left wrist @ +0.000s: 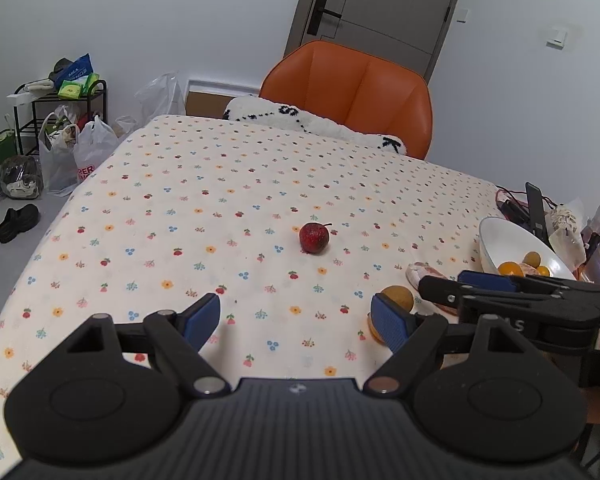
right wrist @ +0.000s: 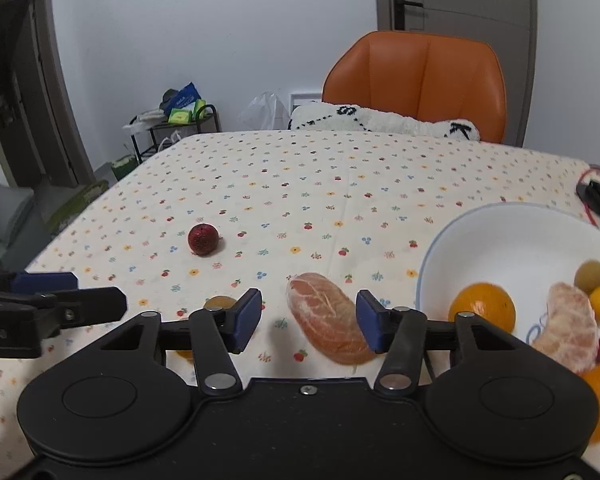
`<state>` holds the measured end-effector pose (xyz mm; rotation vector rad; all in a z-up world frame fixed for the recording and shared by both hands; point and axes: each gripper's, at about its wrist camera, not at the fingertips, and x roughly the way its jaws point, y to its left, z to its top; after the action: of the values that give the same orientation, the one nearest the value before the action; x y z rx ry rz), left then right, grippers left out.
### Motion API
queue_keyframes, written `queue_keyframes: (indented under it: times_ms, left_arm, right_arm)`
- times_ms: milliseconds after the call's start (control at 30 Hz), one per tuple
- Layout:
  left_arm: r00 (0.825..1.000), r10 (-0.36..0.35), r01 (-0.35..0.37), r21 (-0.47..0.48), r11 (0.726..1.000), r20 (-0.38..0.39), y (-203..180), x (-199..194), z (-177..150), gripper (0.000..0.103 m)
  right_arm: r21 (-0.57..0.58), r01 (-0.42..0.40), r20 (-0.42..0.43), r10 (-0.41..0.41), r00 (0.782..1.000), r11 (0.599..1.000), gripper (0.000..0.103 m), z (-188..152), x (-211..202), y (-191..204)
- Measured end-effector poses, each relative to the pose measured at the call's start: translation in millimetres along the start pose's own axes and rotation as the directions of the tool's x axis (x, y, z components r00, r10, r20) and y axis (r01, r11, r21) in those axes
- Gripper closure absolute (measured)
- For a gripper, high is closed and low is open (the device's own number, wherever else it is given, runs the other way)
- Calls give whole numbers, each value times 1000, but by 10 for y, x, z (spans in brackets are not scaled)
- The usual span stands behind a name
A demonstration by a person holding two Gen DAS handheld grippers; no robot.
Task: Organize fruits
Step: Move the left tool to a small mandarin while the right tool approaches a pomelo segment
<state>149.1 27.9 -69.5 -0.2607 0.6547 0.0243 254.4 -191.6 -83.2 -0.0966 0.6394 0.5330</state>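
Both pairs of fingers stand wide apart over the flower-print surface, gripping nothing. The right gripper hangs just above a peeled citrus segment, which lies left of the white bowl (oranges, another peeled piece and small fruits sit inside). The left gripper faces a small red fruit farther out; a brown round fruit lies by its right finger.
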Motion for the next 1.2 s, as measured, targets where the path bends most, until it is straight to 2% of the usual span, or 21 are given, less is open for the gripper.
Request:
queue_keyframes:
  times_ms: [267, 433, 733, 900, 1033, 1200]
  left_arm:
    - [1000, 1, -1, -1, 1000, 3, 21, -1, 18, 22]
    - [1000, 4, -4, -4, 1000, 5, 43, 1, 30, 22]
    - [1000, -21, 21, 4, 1000, 0, -23, 42, 16, 22]
    - [999, -36, 36, 16, 999, -5, -104, 80, -3, 24]
    - [999, -50, 50, 30, 998, -10, -170, 118, -21, 25]
    - [997, -79, 80, 54, 995, -22, -275, 169, -44, 29]
  right_arm:
    - [-144, 55, -22, -59, 998, 988, 52, 15, 152, 178]
    - [-117, 58, -41, -63, 997, 992, 67, 26, 102, 132]
    - [-73, -10, -83, 4, 997, 997, 69, 18, -40, 92]
    - [-3, -78, -114, 78, 990, 997, 69, 14, -114, 14]
    - [20, -102, -108, 103, 989, 995, 68, -9, -171, -33]
    - [34, -105, -93, 107, 990, 994, 54, -31, -214, -106]
